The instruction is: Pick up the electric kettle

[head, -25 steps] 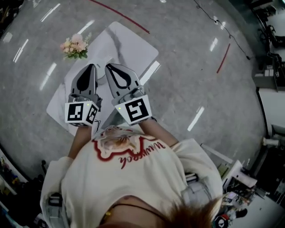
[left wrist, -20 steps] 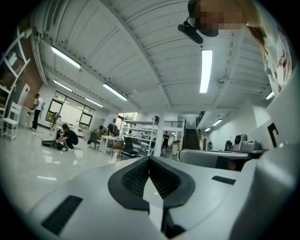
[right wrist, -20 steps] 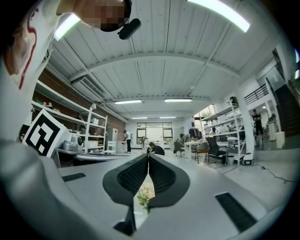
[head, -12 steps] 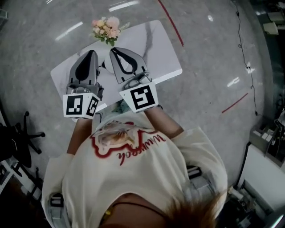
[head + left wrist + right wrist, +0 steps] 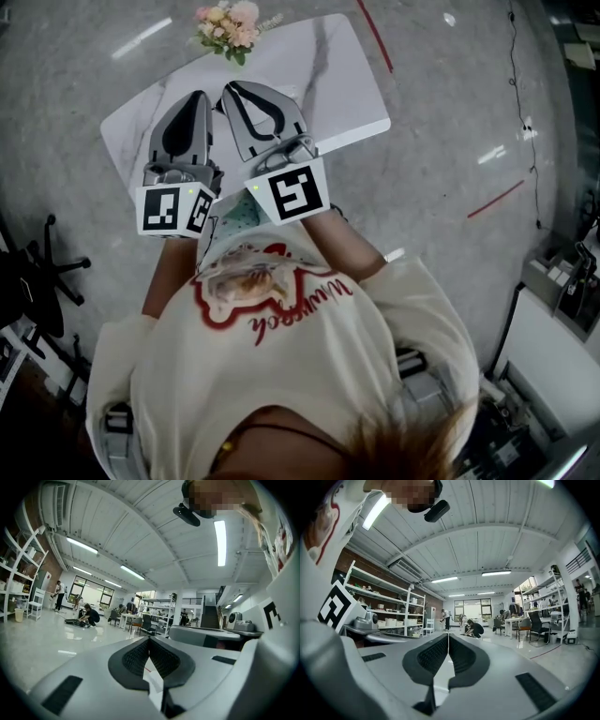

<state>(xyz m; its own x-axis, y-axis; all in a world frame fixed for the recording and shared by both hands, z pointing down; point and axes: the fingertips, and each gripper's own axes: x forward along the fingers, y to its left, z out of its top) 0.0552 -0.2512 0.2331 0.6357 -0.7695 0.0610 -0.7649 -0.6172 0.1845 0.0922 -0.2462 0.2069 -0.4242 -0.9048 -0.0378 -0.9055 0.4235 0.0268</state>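
Table (image 5: 342, 89) and flowers (image 5: 228, 23) sit higher in head view than before; left gripper (image 5: 198, 95) and right gripper (image 5: 234, 87) both closed, empty, side by side over table; kettle not discernible

I'm looking into a big open-plan lab or workshop hall, I think: arched white ceiling (image 5: 487, 541) with strip lights (image 5: 497, 573), polished grey floor (image 5: 450, 122), metal shelving racks (image 5: 393, 606) holding bins (image 5: 391, 621), desks (image 5: 513, 619) with office chairs (image 5: 536, 620), a staircase (image 5: 209, 617), people (image 5: 476, 629) crouched far off.

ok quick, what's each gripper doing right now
Left grey two-jaw gripper: closed, holding nothing.
Right grey two-jaw gripper: closed, holding nothing.
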